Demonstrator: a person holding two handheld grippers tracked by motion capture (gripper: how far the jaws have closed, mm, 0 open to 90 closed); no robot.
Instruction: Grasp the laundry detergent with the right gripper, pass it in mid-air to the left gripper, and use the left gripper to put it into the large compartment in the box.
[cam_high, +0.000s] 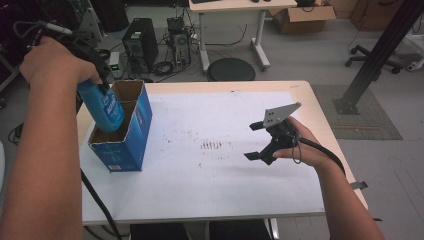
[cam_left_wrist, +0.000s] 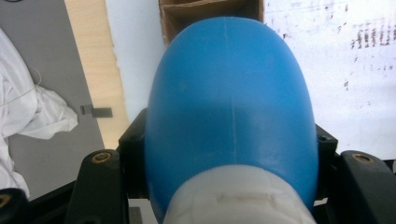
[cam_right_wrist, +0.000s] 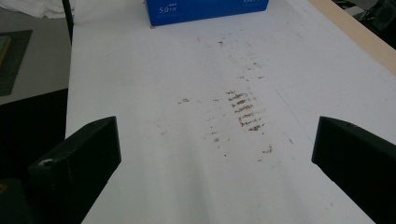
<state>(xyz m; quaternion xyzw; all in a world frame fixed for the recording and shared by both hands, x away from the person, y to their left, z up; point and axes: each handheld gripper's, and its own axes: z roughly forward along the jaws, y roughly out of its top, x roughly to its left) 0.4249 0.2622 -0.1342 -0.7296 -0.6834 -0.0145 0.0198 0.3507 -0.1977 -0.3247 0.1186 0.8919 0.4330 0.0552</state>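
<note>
Blue bottle (cam_high: 106, 109) clamped neck-first between left gripper (cam_high: 100, 80) jaws, over box (cam_high: 134, 131)

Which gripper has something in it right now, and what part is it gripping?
The left gripper holds a blue bottle by its upper end near the white cap, bottom down into the blue box. The right gripper is open, holding nothing.
</note>
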